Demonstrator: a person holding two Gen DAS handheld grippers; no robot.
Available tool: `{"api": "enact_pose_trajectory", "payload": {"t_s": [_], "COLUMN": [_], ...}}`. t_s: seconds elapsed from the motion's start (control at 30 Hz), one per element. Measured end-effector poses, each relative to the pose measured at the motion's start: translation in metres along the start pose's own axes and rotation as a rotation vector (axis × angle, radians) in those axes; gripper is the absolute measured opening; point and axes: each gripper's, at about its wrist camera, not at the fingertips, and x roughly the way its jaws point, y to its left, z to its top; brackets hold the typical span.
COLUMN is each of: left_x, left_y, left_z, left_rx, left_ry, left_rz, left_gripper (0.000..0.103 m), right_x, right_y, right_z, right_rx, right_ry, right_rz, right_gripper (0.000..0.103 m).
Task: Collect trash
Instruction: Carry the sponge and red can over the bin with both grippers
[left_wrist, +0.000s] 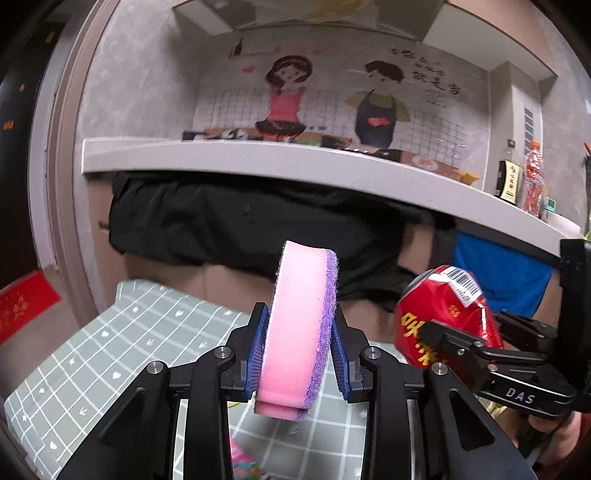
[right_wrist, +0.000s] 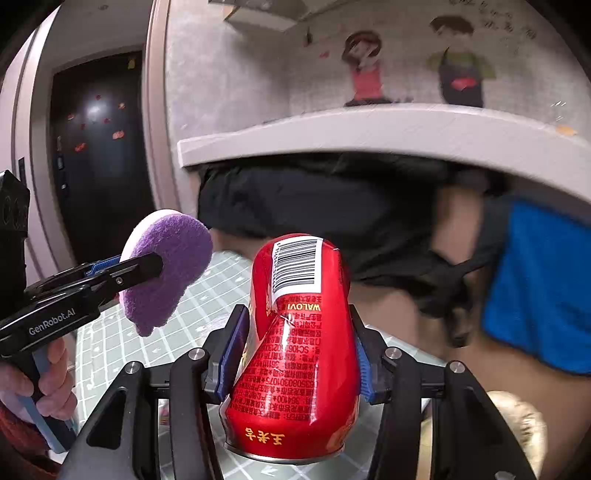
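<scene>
1. The left tongs (left_wrist: 299, 354) pinched a pink and purple sponge (left_wrist: 301, 332) by its flat faces, holding it on edge above the desk (left_wrist: 110, 354) with the green checked cloth.
2. The right tongs (right_wrist: 295, 350) pinched a dented red can (right_wrist: 295, 347), its barcode end pointing away from the camera, also lifted above the desk and just beside the sponge.
3. Judging by this, both pieces of trash had been picked up, so the grasping part looked done for these two.
4. No bin or bag could be clearly made out; dark cloth and something blue hung under the white shelf (left_wrist: 258, 162) beyond the desk, but I could not tell what they were.
5. What seemed left was carrying both items to a trash container and dropping them, then checking the desk, where a small colourful scrap (left_wrist: 242, 461) lay near its front edge.
</scene>
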Motion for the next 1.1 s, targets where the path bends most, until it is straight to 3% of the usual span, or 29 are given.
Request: {"api": "enact_pose_trajectory", "payload": {"t_s": [0.2,0.57,0.8,1.1], "left_x": [-0.004,0.003,0.014,0.036], "left_y": [-0.053,-0.124,-0.165,-0.196], "left_z": [0.000,-0.008,-0.020,-0.037], "left_rx": [0.039,0.073,0.092,0.118], "left_ry": [-0.042,-0.024,0.008,0.063], "left_rz": [-0.040,-0.142,-0.209,-0.230], "left_gripper": [0.033,0.033,0.033,0.033], "right_x": [-0.043,-0.100,-0.120,-0.127], "right_y": [-0.033,-0.101,-0.124,-0.148], "right_z": [-0.003,-0.028,-0.040,-0.059], "right_rx": [0.008,0.103,0.137,0.179], "right_ry": [-0.041,-0.067,-0.077,-0.067], "right_rz": [-0.089,-0.231,-0.293,-0.335], "right_gripper": [0.048,0.048,0.048,0.048]}}
